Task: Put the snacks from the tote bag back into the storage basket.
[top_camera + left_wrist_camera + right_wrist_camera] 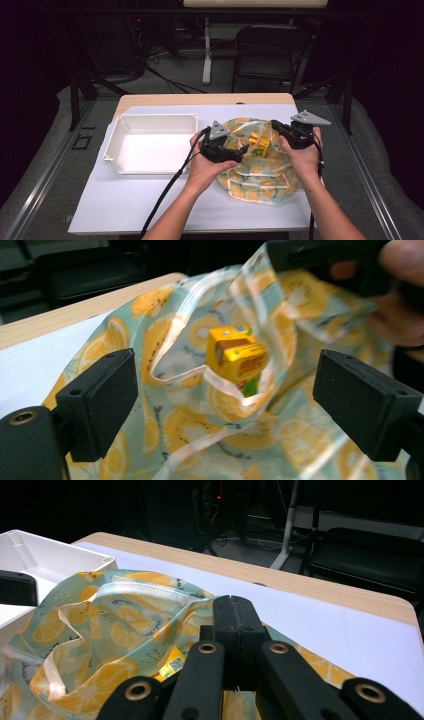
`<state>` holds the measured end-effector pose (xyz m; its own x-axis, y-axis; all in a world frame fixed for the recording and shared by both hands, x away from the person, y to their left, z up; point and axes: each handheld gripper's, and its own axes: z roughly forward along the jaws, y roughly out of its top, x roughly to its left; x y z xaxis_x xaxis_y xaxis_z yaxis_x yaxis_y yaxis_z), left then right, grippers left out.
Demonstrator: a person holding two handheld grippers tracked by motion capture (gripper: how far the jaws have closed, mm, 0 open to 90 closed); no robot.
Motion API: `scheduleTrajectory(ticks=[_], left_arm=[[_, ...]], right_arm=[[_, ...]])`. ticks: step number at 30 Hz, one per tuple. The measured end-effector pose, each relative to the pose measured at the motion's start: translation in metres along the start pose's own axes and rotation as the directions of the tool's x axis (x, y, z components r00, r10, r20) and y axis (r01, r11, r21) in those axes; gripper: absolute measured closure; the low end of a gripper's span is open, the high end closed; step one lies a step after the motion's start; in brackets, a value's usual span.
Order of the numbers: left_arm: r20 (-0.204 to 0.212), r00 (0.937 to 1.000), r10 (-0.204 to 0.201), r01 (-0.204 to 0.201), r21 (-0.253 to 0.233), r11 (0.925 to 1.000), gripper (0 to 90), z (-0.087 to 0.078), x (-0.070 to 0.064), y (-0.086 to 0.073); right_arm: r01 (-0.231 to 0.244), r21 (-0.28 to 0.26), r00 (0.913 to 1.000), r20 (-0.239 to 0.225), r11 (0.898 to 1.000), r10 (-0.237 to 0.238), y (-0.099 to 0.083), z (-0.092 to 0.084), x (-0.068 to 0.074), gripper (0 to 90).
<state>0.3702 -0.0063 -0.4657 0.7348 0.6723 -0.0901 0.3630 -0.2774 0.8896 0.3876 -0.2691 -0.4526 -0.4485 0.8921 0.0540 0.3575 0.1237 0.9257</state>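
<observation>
The lemon-print bag lies on the white mat at the right half of the table, just beside the white tray on its left. We judge the step in hand to be drawing the yellow carton out through the bag's mouth, or widening that mouth to reach it.

We start with the largest. The table carries the mat nearly edge to edge; bare wood shows along the far side. The tray sits empty and close by, so we judge a short leftward carry is available. Open mat lies in front of the tray and near the person's side; the bag's right flank runs close to the mat's right edge, leaving little room there.

The bag's rim stands up in loose folds around the carton. The right gripper is clenched, its jaws pressed together on the bag's rim, holding the far side up. The left gripper is released, jaws standing wide apart, facing the opening with the carton between and beyond them.

We advise keeping the right hold taut and lifted so the mouth stays open, then advancing the left jaws squarely onto the carton's flat sides, clear of the translucent rim strip that droops across its front.
</observation>
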Motion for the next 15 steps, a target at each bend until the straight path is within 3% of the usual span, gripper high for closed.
scheduleTrajectory(ticks=[4, 10, 12, 15], left_arm=[[-0.105, 0.9933, 0.049, -0.042, 0.067, 0.9969, 8.1, 0.015, -0.007, -0.004], [-0.189, 0.9773, 0.096, -0.067, 0.157, 0.9854, 4.4, 0.039, -0.014, -0.014], [-0.191, 0.9779, 0.085, -0.052, 0.172, 0.9838, 4.2, 0.044, -0.013, -0.016], [-0.158, 0.9852, 0.067, -0.039, 0.175, 0.9838, 5.3, 0.048, -0.012, -0.016]], right_arm=[[-0.004, -0.003, 1.0, 0.001, 1.0, 0.004, 0.001, -0.001, 0.0, 90.0], [-0.002, -0.011, 1.0, -0.009, 1.0, 0.002, 0.001, -0.003, 0.001, 90.0], [0.0, -0.022, 0.9998, -0.022, 1.0, 0.0, 0.002, -0.004, 0.003, 90.0], [0.017, -0.031, 0.999, -0.041, 0.999, -0.018, 0.002, -0.006, 0.008, 90.0]])
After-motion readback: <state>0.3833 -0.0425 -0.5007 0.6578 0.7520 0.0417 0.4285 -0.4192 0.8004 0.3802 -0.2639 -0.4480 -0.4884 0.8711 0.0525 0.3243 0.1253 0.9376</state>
